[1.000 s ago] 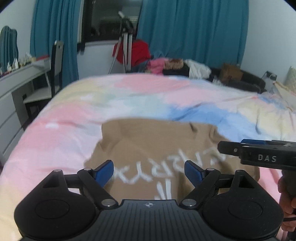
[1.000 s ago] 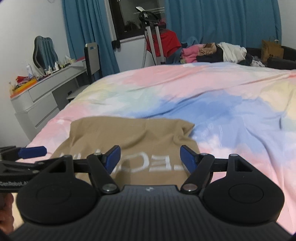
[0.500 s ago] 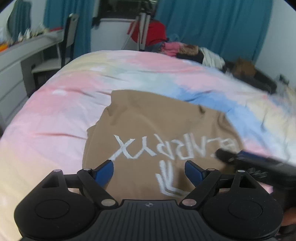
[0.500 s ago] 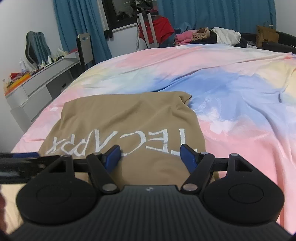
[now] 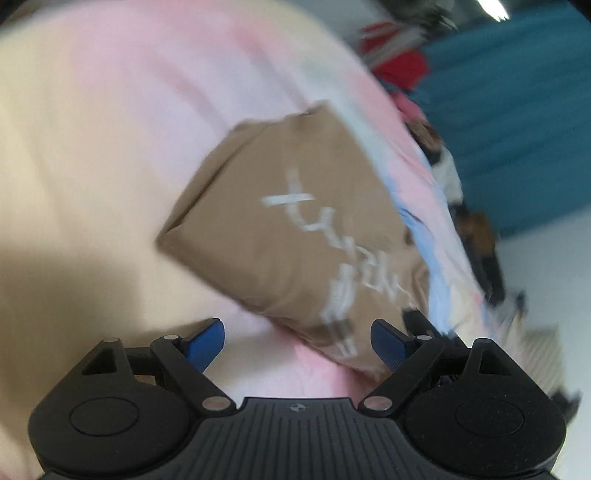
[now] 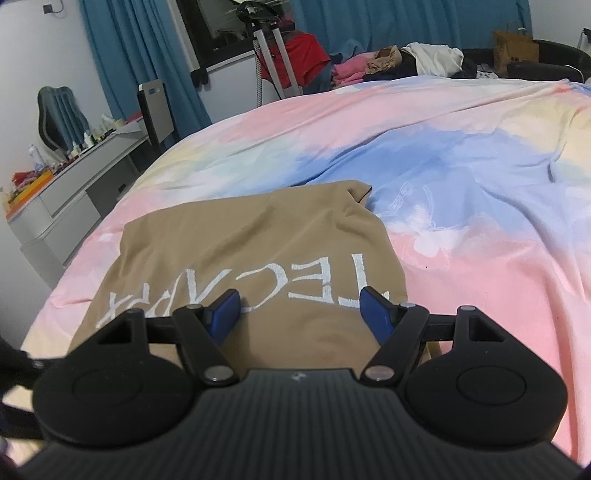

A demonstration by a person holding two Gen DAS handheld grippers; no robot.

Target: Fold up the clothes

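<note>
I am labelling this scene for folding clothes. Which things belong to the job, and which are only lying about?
Belong to the job:
- tan shirt with white lettering
- pastel tie-dye bedspread under it

Only lying about:
- pile of pink, white and dark clothes
- brown paper bag
- grey dresser with bottles
- teal curtains

My left tool (image 5: 297, 341) is rolled hard to one side, so its view is tilted and blurred; jaws spread wide, blue pads (image 5: 207, 341) gripping nothing. It angles downward. My right tool (image 6: 299, 312) sits level, also pitched down, jaws wide apart, pads (image 6: 375, 312) clamped on nothing. A dark blurred shape at the left edge of the right view may be my left tool; can't tell.
</note>
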